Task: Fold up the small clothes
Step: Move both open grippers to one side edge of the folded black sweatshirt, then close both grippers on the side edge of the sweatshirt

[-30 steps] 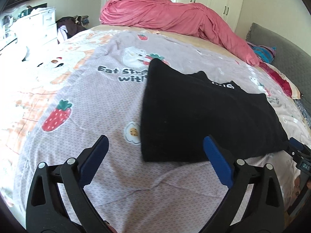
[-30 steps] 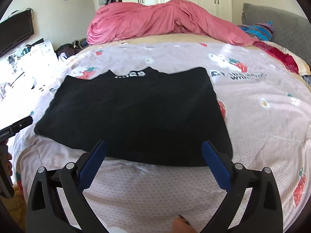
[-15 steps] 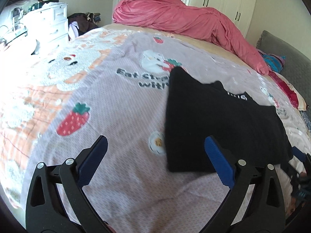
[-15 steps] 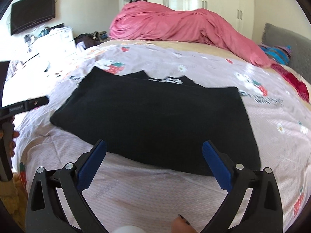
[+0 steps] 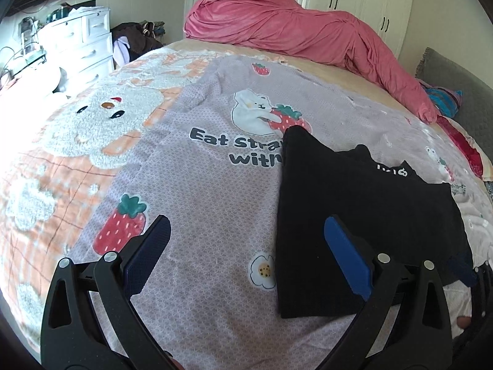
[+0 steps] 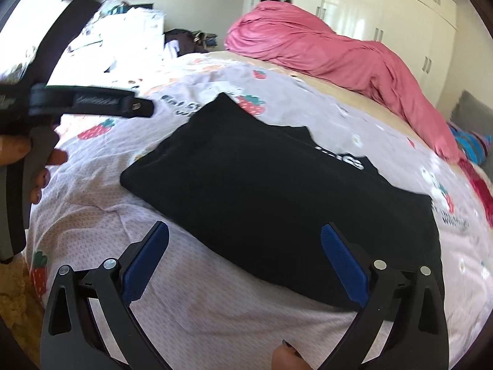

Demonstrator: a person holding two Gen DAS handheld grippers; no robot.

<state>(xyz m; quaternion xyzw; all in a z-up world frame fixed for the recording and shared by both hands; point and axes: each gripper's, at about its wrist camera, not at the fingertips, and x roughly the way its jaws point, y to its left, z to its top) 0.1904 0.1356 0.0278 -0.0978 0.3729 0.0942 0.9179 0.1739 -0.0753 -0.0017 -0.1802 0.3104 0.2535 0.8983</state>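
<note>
Two tongs are hanging wide apart and empty over the bed [image 5: 200,191]. The left tongs [image 5: 246,249] are hovering beside the black garment's [image 5: 363,215] left edge, while the right tongs [image 6: 245,262] are pointing at its near edge. The garment is lying flat on the strawberry-print cover.

One black garment [image 5: 363,215] lies on one bed [image 5: 215,191], ahead of the fingers and partly between them in the right wrist view. One pink duvet [image 5: 295,34] is heaped far beyond the fingers. Two grippers are in view: the left gripper [image 5: 246,252] and the right gripper [image 6: 245,256], each with two blue-padded fingers [image 5: 346,259] spread apart. One white chest of drawers [image 5: 86,46] stands beyond the left finger. One hand [image 6: 37,166] grips the left handle.
</note>
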